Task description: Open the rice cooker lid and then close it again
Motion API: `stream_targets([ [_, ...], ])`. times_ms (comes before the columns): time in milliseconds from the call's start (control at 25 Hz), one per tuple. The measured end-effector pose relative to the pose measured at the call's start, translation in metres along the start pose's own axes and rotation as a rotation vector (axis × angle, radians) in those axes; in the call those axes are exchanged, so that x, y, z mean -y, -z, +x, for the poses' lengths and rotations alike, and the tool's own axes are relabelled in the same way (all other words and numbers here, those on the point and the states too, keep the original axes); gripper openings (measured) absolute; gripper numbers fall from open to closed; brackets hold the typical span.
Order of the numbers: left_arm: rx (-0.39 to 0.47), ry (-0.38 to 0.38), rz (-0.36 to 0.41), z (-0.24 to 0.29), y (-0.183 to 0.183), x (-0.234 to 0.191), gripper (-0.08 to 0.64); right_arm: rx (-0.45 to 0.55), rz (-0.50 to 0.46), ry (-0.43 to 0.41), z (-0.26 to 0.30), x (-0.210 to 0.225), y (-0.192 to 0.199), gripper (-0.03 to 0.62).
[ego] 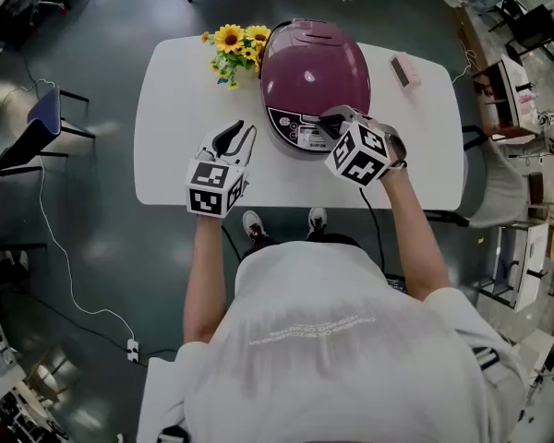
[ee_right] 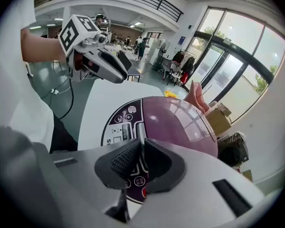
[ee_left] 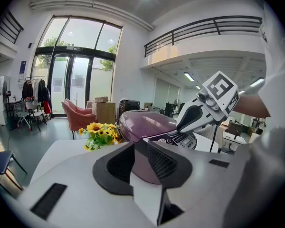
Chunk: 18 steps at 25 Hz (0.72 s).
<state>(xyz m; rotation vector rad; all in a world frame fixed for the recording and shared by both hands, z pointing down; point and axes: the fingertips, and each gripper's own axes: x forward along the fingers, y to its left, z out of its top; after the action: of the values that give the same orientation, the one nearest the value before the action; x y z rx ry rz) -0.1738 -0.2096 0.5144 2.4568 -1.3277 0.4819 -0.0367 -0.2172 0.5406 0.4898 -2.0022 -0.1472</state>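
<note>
A purple rice cooker [ego: 314, 77] stands at the back middle of the white table [ego: 166, 90], its lid down. My right gripper [ego: 329, 119] points steeply down over the cooker's front control panel [ee_right: 126, 122], its jaws shut with nothing between them; whether the tips touch the panel is hidden. My left gripper [ego: 233, 129] hovers over the table just left of the cooker [ee_left: 142, 122], a narrow gap between its fingers and nothing in it. In the left gripper view the right gripper [ee_left: 181, 127] leans onto the cooker's front.
A bunch of sunflowers [ego: 233, 49] stands right beside the cooker's left rear. A small pink object [ego: 404, 69] lies at the table's back right. A chair [ego: 42, 123] stands left of the table, another [ego: 499, 187] at its right end.
</note>
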Motion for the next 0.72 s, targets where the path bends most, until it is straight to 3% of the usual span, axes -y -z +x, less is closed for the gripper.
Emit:
stream_targets([
  [120, -0.003, -0.01, -0.002, -0.0027, 0.0015, -0.0035, 0.101, -0.014, -0.014, -0.022, -0.0008, -0.0003, 0.0009, 0.051],
  [360, -0.011, -0.025, -0.008, -0.0053, 0.0052, -0.0109, 0.101, -0.066, -0.09, 0.015, 0.0013, -0.0023, 0.0013, 0.05],
  [720, -0.008, -0.001, -0.001, 0.0035, 0.0026, -0.0029, 0.101, -0.034, -0.038, -0.022, 0.0012, -0.0028, 0.0006, 0.046],
])
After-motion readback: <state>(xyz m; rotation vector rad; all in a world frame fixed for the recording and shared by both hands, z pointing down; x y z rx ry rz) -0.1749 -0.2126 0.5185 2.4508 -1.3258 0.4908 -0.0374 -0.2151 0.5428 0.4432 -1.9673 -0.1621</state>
